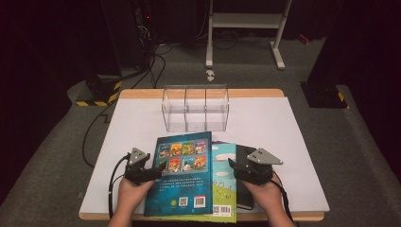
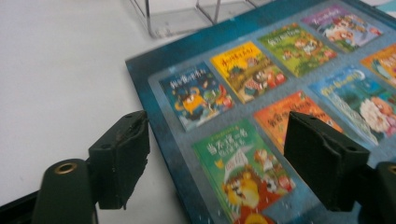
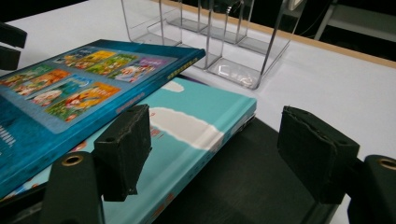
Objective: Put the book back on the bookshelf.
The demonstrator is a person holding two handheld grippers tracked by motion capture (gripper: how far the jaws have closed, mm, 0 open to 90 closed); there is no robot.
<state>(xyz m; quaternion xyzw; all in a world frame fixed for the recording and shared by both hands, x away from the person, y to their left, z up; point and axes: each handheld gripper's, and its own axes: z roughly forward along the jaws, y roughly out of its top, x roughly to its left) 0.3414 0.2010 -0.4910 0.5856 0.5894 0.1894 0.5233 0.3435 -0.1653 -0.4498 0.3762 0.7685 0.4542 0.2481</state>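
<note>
A dark room surrounds the white counter point(image 1: 283, 142), with a clear three-slot rack point(image 1: 195, 108) standing at its far side. Near the front edge lies a stack: a dark blue book point(image 1: 182, 187) on top, a light blue book point(image 1: 224, 184) beneath, a black book point(image 1: 246, 189) lowest. The left claw point(image 1: 158, 169) straddles the dark blue book's left edge, jaws apart; the right claw point(image 1: 232, 165) hovers apart beside the stack. To lift well, I'd pinch only the top cover's edge, squarely.
</note>
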